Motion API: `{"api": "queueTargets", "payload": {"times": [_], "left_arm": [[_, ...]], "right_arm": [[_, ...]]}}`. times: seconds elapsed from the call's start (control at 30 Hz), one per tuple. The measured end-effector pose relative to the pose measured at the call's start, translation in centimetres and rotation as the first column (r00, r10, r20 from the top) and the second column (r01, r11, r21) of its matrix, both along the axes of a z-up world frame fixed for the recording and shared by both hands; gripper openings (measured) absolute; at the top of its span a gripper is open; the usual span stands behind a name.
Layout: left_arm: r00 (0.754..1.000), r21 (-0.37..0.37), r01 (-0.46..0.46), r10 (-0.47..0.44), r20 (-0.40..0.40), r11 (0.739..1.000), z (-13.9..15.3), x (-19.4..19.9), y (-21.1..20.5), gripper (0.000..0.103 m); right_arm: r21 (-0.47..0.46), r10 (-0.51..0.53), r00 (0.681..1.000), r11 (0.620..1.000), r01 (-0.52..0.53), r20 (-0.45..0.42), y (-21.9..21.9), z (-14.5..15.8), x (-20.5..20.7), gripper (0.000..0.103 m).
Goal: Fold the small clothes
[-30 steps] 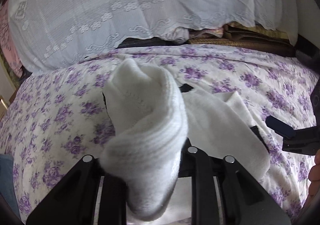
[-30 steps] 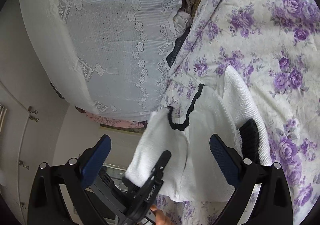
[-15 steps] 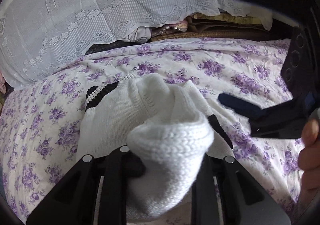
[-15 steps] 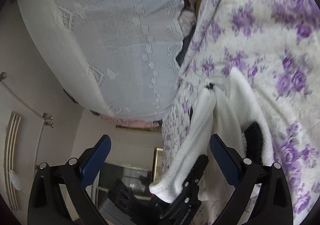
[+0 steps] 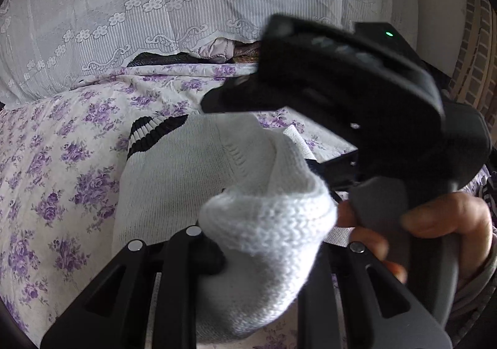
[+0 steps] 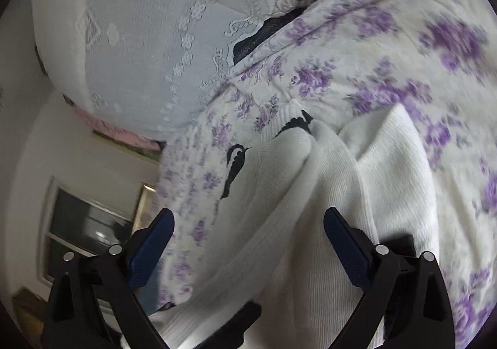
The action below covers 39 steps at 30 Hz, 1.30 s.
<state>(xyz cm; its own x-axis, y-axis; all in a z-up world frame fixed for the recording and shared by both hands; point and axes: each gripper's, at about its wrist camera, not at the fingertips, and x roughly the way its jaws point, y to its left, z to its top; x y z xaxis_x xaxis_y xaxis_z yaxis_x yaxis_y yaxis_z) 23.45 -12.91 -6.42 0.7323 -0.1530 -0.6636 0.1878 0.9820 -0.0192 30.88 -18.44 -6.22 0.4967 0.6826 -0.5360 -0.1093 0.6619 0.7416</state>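
A small white knit sweater [image 5: 174, 181] with black-striped trim [image 5: 149, 131] lies on the purple-flowered bedsheet [image 5: 62, 162]. My left gripper [image 5: 257, 243] is shut on a bunched part of the white sweater and holds it lifted over the rest of the garment. My right gripper [image 6: 248, 221] is open with blue pads, hovering just above the sweater [image 6: 357, 193]; the lifted fold runs between its fingers without being clamped. The right gripper's body [image 5: 357, 94] and the hand on it fill the right side of the left wrist view.
A white lace cover [image 5: 186, 7] drapes over a pile at the far edge of the bed, with dark and brown fabrics [image 5: 161, 60] showing beneath it. A wall and a window [image 6: 87, 224] lie to the left in the right wrist view.
The left gripper carried the gripped sweater part rightward across the garment. The right gripper swung in close above the sweater and now crowds the left wrist view.
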Motion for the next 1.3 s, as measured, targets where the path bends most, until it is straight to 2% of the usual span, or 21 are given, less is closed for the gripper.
{"api": "queueTargets", "payload": {"times": [0.07,0.13,0.17,0.23,0.3,0.37,0.53,0.7,0.8,0.87,0.9,0.93,0.97,1.0,1.17,1.23,1.3], "left_arm": [[1.0,-0.009,-0.004,0.004,0.004,1.0,0.0,0.0,0.2,0.02],[1.0,0.007,-0.009,0.009,0.012,1.0,0.1,0.1,0.0,0.02],[1.0,0.025,-0.013,0.012,0.019,1.0,0.3,0.2,-0.3,0.02],[1.0,0.036,-0.017,0.016,0.018,0.999,0.6,0.5,-0.8,0.02],[1.0,0.035,-0.018,0.017,0.017,0.999,1.0,0.5,-1.5,0.02],[1.0,0.045,-0.01,0.009,0.006,0.999,1.1,0.7,-2.5,0.02],[0.999,0.116,0.013,-0.008,-0.047,0.993,-1.4,1.2,-5.9,0.02],[0.998,0.168,0.04,-0.03,-0.057,0.985,-2.6,1.5,-7.4,0.021],[0.998,0.224,0.054,-0.043,-0.052,0.973,-2.8,1.0,-8.0,0.033],[0.997,0.235,0.059,-0.047,-0.054,0.97,-2.6,0.6,-7.8,0.044],[0.997,0.224,0.064,-0.051,-0.063,0.973,-2.3,0.3,-7.4,0.056],[0.996,0.202,0.069,-0.055,-0.073,0.977,-2.0,0.1,-6.9,0.078],[0.992,0.142,0.099,-0.087,-0.091,0.985,-1.6,-0.4,-6.2,0.09],[0.989,0.095,0.122,-0.113,-0.092,0.988,-1.1,-1.0,-5.7,0.098],[0.988,0.111,0.146,-0.141,-0.057,0.983,0.5,-4.1,-4.0,0.098],[0.994,0.114,0.104,-0.101,-0.031,0.988,1.0,-5.0,-2.0,0.098],[0.999,0.083,0.046,-0.044,-0.02,0.995,1.3,-5.3,0.5,0.098]], "right_arm": [[-0.019,0.017,0.999,1.0,-0.017,0.029,0.5,0.3,0.6,0.066],[-0.004,0.045,0.998,0.999,-0.045,0.041,0.5,0.0,1.1,0.049],[0.003,0.052,0.997,0.999,-0.052,0.054,0.5,-0.2,1.3,0.043],[0.048,0.052,0.995,0.997,-0.056,0.081,-0.3,-0.1,1.5,0.039],[0.082,0.052,0.994,0.995,-0.06,0.095,-1.2,0.4,1.5,0.039],[0.053,0.065,0.992,0.996,-0.071,0.106,-2.0,0.8,1.4,0.039],[0.033,0.036,0.999,0.999,-0.037,0.02,-4.5,-1.6,1.9,0.039],[0.012,-0.005,1.0,1.0,0.004,0.007,-6.1,-2.8,2.0,0.036],[-0.038,-0.055,0.998,0.998,0.055,-0.015,-7.0,-3.3,1.9,0.033],[-0.001,-0.063,0.998,0.998,0.063,-0.028,-7.6,-3.7,1.7,0.035],[-0.008,-0.066,0.998,0.998,0.066,-0.023,-7.6,-3.5,1.5,0.035],[-0.019,-0.067,0.998,0.998,0.067,-0.016,-7.6,-3.3,1.3,0.037],[-0.028,-0.072,0.997,0.997,0.072,-0.011,-7.6,-3.2,1.0,0.039],[-0.036,-0.079,0.997,0.996,0.079,-0.007,-7.7,-3.0,0.8,0.04],[-0.094,-0.145,0.989,0.985,0.147,0.026,-8.4,-1.9,-1.0,0.044],[-0.131,-0.147,0.986,0.979,0.156,0.075,-8.1,-0.6,-2.2,0.044],[-0.142,-0.117,0.983,0.98,0.136,0.14,-7.2,1.2,-3.7,0.044]]}}
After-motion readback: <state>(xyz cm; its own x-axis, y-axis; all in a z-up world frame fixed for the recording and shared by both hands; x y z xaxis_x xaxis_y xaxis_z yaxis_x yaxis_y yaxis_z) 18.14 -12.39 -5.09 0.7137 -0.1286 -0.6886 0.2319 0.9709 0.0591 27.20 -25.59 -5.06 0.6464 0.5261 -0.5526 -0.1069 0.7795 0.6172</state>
